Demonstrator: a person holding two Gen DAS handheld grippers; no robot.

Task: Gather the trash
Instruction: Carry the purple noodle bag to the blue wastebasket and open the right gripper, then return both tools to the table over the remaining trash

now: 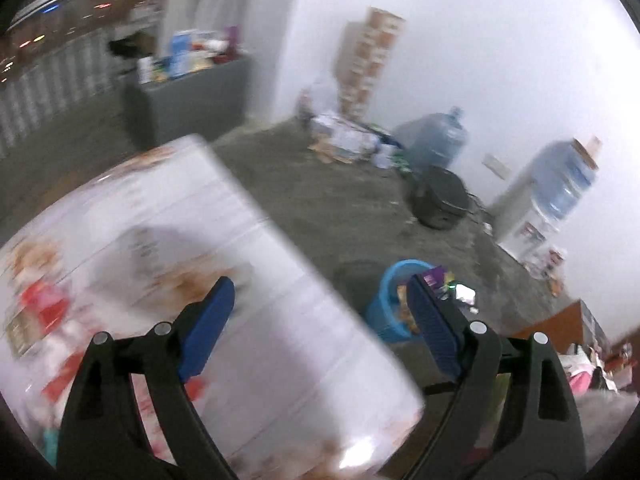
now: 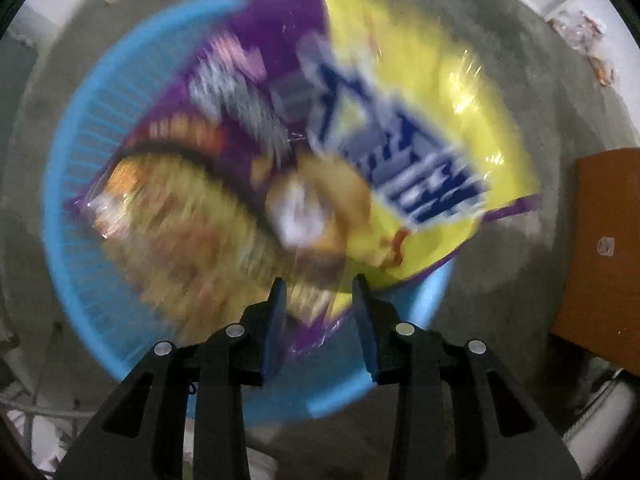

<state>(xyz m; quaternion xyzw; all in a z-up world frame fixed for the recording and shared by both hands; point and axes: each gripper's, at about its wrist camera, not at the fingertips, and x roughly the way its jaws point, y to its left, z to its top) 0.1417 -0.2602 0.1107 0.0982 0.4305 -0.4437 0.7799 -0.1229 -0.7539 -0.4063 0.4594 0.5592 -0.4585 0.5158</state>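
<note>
Two views. In the left wrist view, the left gripper (image 1: 320,312) is pointing obliquely down over a blurred white worktop (image 1: 280,280), jaws gaping and empty; the blue basket (image 1: 384,316) of trash is sitting lower centre. In the right wrist view, the right gripper (image 2: 320,300) is aiming straight down into the basket (image 2: 80,184), jaws partly open around the yellow-and-purple snack bag (image 2: 400,120); whether they are pinching it is unclear.

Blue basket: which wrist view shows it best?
Right wrist. The blue basket fills the frame from above, rim and ribbed wall visible around the snack wrappers, though blurred. Left wrist shows it small, on the floor, partly behind a finger.
</note>
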